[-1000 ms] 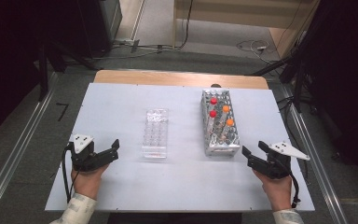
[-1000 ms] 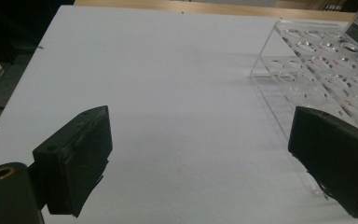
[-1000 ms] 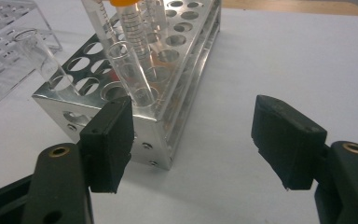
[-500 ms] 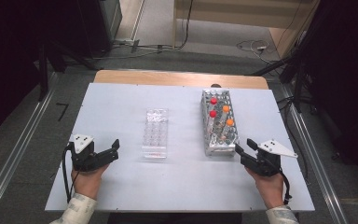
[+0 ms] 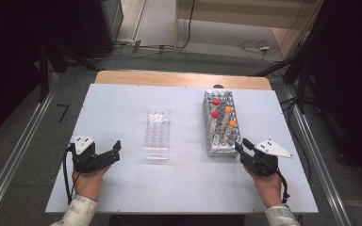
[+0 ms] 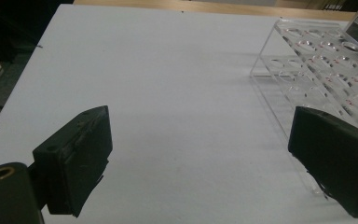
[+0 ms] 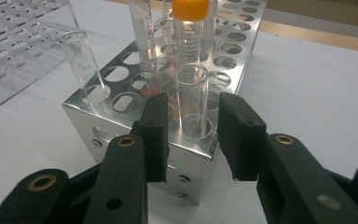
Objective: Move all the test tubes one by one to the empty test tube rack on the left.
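High view: metal rack [image 5: 221,123] right on white counter [image 5: 122,188], clear rack [image 5: 157,134] mid; your right gripper [image 5: 240,146] at its near corner, left gripper [image 5: 116,149] idle

Left gripper view: jaws wide, nothing between

Right gripper view: jaws just closing, glass tube [image 7: 193,100] between, untouched. Glass thin, slippery, fragile; grip upper wall gently
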